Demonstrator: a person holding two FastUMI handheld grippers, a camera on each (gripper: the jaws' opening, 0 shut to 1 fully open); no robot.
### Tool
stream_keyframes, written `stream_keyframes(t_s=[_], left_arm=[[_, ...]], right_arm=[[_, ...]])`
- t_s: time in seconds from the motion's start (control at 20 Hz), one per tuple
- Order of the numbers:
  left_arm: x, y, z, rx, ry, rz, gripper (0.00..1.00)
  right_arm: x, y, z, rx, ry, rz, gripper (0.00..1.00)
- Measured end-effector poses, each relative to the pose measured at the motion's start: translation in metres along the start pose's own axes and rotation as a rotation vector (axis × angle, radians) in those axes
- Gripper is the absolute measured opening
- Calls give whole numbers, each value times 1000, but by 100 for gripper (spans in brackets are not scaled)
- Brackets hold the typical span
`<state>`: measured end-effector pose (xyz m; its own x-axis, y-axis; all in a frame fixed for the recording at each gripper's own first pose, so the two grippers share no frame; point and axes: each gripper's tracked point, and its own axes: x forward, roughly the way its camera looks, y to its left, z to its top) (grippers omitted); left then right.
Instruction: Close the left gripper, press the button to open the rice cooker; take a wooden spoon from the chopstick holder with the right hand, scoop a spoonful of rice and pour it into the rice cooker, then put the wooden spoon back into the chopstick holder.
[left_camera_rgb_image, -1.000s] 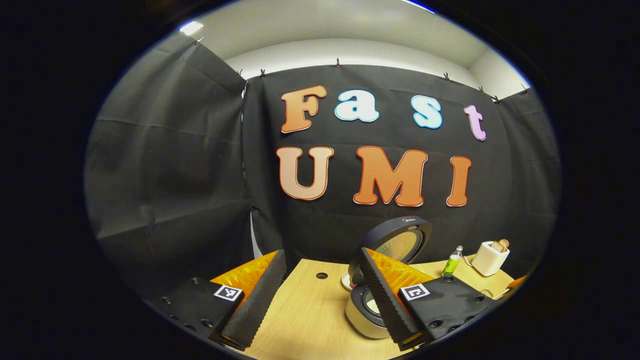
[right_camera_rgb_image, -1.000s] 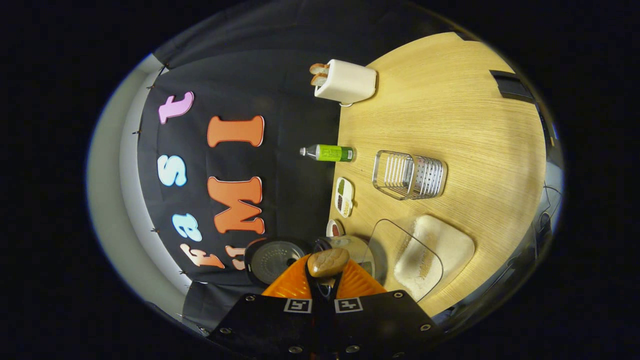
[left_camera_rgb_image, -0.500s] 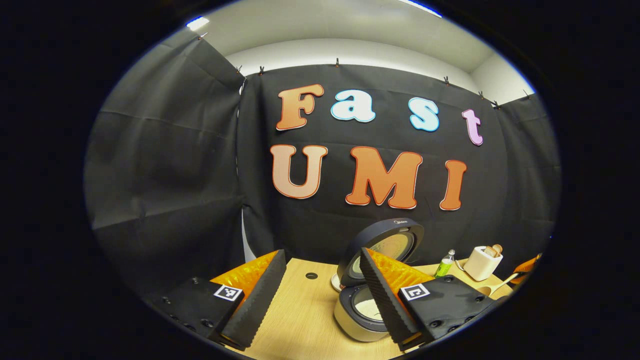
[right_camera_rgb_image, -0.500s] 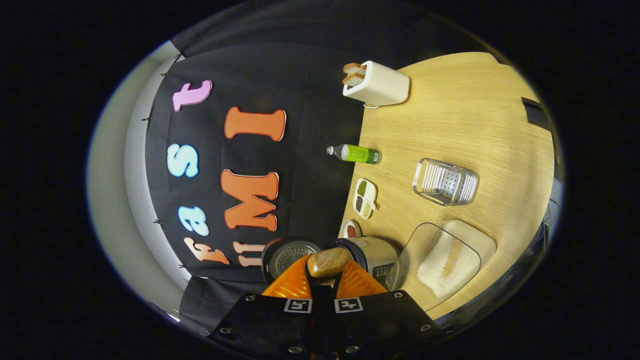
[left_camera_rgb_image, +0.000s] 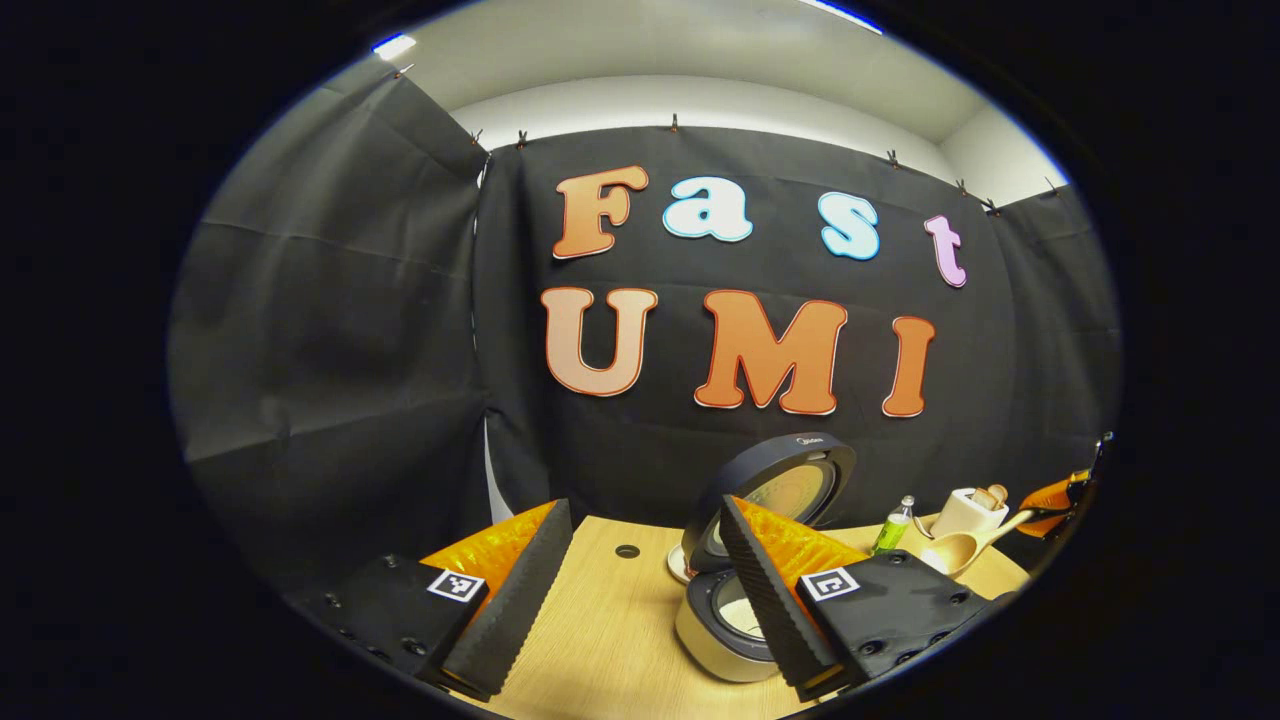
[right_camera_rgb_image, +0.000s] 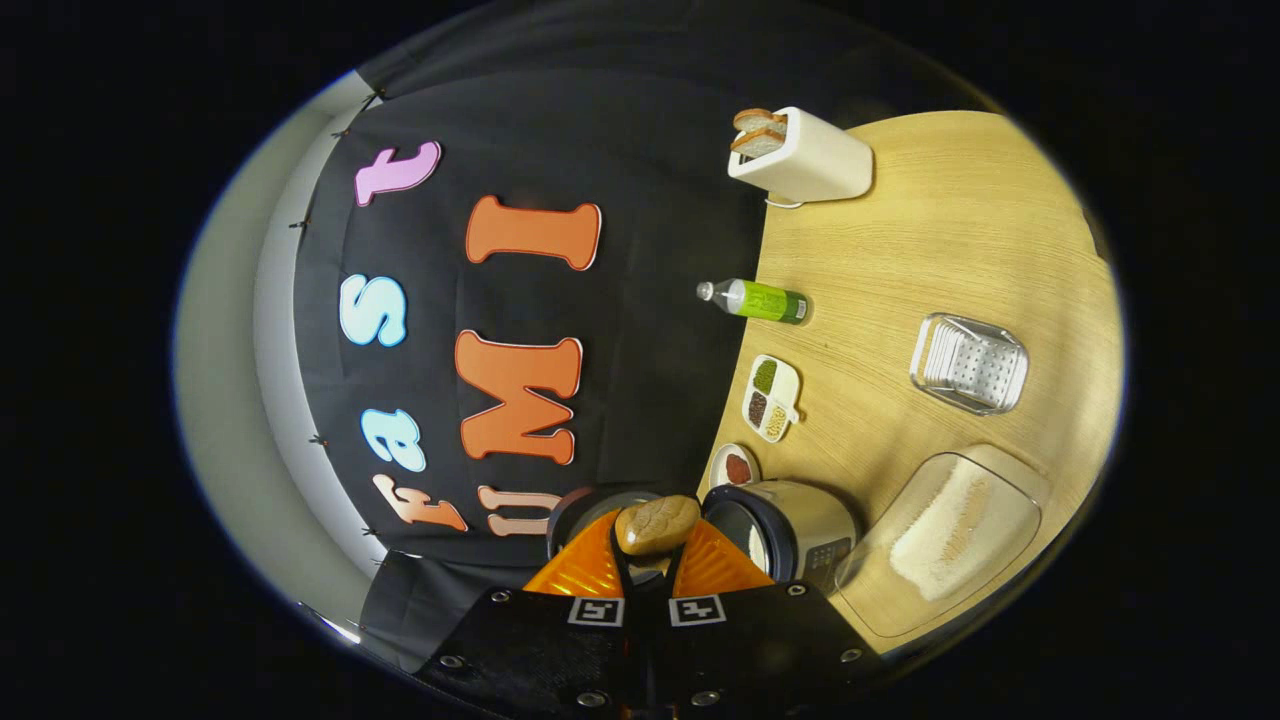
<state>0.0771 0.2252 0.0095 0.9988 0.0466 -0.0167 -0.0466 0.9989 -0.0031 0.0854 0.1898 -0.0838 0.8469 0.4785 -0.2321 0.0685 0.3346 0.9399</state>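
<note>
The rice cooker (left_camera_rgb_image: 715, 635) stands on the table with its round lid (left_camera_rgb_image: 785, 485) up, and something pale lies in the pot. My left gripper (left_camera_rgb_image: 643, 510) is open just in front of it, its right finger across the cooker. In the right gripper view, my right gripper (right_camera_rgb_image: 655, 538) is shut on the wooden spoon (right_camera_rgb_image: 655, 522), held above the rice cooker (right_camera_rgb_image: 795, 525). That wooden spoon (left_camera_rgb_image: 958, 550) also shows at the far right of the left gripper view. The metal chopstick holder (right_camera_rgb_image: 970, 362) and the clear rice box (right_camera_rgb_image: 950, 530) sit to the right of the cooker.
A white toaster (right_camera_rgb_image: 805, 158) with bread, a green bottle (right_camera_rgb_image: 757, 300), a three-part seasoning dish (right_camera_rgb_image: 770, 398) and a small red dish (right_camera_rgb_image: 738, 467) line the table's back edge. The wooden table (right_camera_rgb_image: 950, 230) runs up to the black cloth wall.
My right gripper has swung with the spoon, so the cooker, rice box and holder slid right in its view. The spoon has risen into the left gripper view's right edge. The left gripper stays open.
</note>
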Motion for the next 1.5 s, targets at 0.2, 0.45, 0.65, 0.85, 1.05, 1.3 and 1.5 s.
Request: stream_keyframes(t_s=[0.2,0.45,0.65,0.85,1.05,1.3,1.5], left_arm=[[-1,3,-7,5,14,-5,100],[2,8,-11,17,21,-10,99],[3,10,-19,10,36,-15,97],[6,21,-24,3,46,-2,98],[9,29,-26,-15,50,6,98],[8,34,-25,-21,43,8,98],[8,38,-24,-24,41,7,98]], right_arm=[[30,20,-8,-73,-2,4,2],[63,38,-32,-156,24,0,2],[81,50,-42,-276,15,-6,2],[91,56,-47,-369,3,-26,2],[95,61,-49,-434,-15,-37,2],[96,68,-53,-491,-29,-41,2],[98,70,-56,-541,-34,-46,2]])
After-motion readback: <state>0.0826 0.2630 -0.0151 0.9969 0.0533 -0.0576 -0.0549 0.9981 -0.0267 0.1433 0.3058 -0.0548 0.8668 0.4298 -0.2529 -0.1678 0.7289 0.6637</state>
